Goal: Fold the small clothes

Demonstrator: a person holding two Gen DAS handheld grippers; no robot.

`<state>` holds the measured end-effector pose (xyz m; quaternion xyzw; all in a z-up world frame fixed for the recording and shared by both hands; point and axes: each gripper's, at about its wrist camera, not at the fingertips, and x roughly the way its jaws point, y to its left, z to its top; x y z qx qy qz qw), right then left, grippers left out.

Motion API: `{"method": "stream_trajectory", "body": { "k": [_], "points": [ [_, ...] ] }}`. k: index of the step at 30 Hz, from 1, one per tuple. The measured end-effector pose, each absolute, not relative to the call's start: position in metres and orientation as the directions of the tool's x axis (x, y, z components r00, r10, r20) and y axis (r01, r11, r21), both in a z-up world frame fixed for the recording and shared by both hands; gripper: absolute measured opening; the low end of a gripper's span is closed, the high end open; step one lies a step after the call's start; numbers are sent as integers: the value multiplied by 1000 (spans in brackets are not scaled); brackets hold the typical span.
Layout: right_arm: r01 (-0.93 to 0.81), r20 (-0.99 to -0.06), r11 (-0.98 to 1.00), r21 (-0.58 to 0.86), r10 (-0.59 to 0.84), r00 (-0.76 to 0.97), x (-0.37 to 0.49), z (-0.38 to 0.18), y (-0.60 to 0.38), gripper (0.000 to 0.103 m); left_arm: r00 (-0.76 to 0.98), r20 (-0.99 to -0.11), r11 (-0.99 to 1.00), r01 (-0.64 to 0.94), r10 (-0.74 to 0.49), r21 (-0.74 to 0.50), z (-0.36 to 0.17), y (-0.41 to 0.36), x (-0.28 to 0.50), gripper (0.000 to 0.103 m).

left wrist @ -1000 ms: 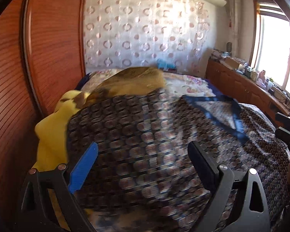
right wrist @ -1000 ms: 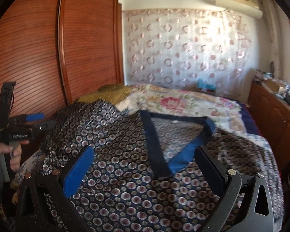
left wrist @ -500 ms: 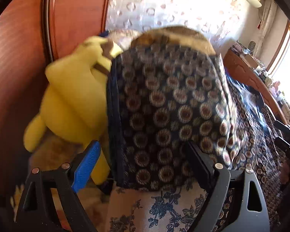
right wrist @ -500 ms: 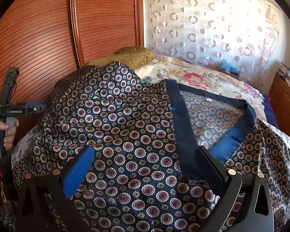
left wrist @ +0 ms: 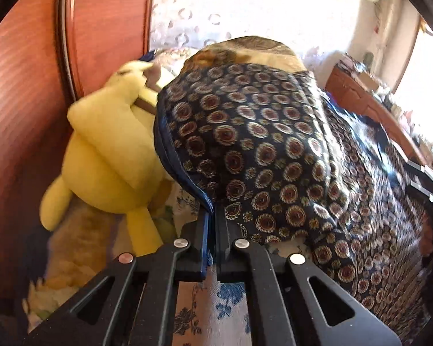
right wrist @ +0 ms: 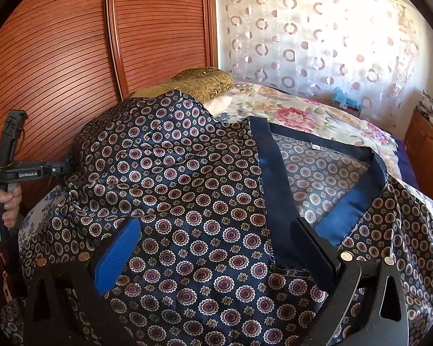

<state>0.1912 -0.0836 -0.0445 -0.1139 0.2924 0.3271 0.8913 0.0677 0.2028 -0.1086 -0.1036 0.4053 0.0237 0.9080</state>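
A dark navy satin top point(right wrist: 202, 187) with round medallion print and a plain blue neckband point(right wrist: 274, 178) lies spread over the bed. In the left wrist view its bound edge point(left wrist: 187, 178) runs down into my left gripper point(left wrist: 212, 225), whose jaws are closing tight on that edge with the cloth pinched between them. From the right wrist view the same gripper point(right wrist: 62, 170) sits at the top's left side, held by a hand point(right wrist: 5, 201). My right gripper point(right wrist: 216, 239) hovers open over the front of the top, its fingers apart and empty.
A yellow plush toy point(left wrist: 109, 150) lies left of the top against the wooden wardrobe doors point(right wrist: 57, 57). A gold pillow point(right wrist: 205, 82) and floral bedspread point(right wrist: 303, 109) lie beyond. A wooden cabinet point(left wrist: 369, 106) runs along the right under the window.
My left gripper dropped to the top's left edge beside the plush toy and went from wide open to shut on it. The right gripper slid nearer over the cloth and stayed open.
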Motion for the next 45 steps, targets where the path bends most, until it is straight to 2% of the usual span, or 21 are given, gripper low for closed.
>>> {"method": "stream_trajectory", "body": {
  "k": [4, 10, 14, 18, 20, 26, 27, 29, 32, 37, 40, 45],
  "points": [
    [-646, -589, 763, -11, 517, 621, 186, -44, -85, 103, 730, -683, 986, -94, -27, -140, -79, 189, 57, 4],
    [-624, -576, 781, -29, 497, 649, 177, -39, -95, 103, 807, -571, 988, 102, -151, -117, -9, 135, 91, 4],
    [-589, -562, 808, -15, 481, 673, 173, -31, -113, 103, 785, -561, 963, 245, -263, -109, 11, 86, 108, 4],
    [-549, -549, 836, -9, 455, 701, 171, -27, -134, 103, 745, -579, 940, 312, -330, -135, 10, 64, 100, 4],
    [-538, -553, 843, -3, 447, 704, 169, -29, -140, 103, 737, -594, 943, 307, -322, -130, 8, 61, 94, 17],
    [-563, -577, 827, 4, 462, 674, 172, -34, -130, 103, 779, -585, 971, 228, -225, -69, 10, 80, 74, 67],
    [-575, -577, 818, 7, 473, 666, 173, -33, -126, 103, 784, -584, 975, 212, -211, -68, 9, 87, 72, 79],
    [-599, -579, 801, 12, 494, 649, 173, -31, -118, 103, 791, -582, 981, 178, -187, -73, 4, 103, 67, 81],
    [-653, -581, 757, 22, 541, 608, 180, -25, -103, 97, 794, -595, 992, 108, -123, -61, -7, 126, 58, 81],
    [-745, -597, 667, 2, 599, 534, 193, -20, -59, 80, 785, -618, 997, 4, -47, -71, -31, 155, 50, 81],
    [-800, -612, 600, -2, 632, 475, 197, -21, -27, 74, 779, -627, 995, -41, -26, -92, -42, 171, 45, 81],
    [-873, -637, 488, -17, 668, 385, 202, -33, 30, 73, 780, -626, 991, -82, -5, -110, -48, 188, 39, 81]
  ]
}}
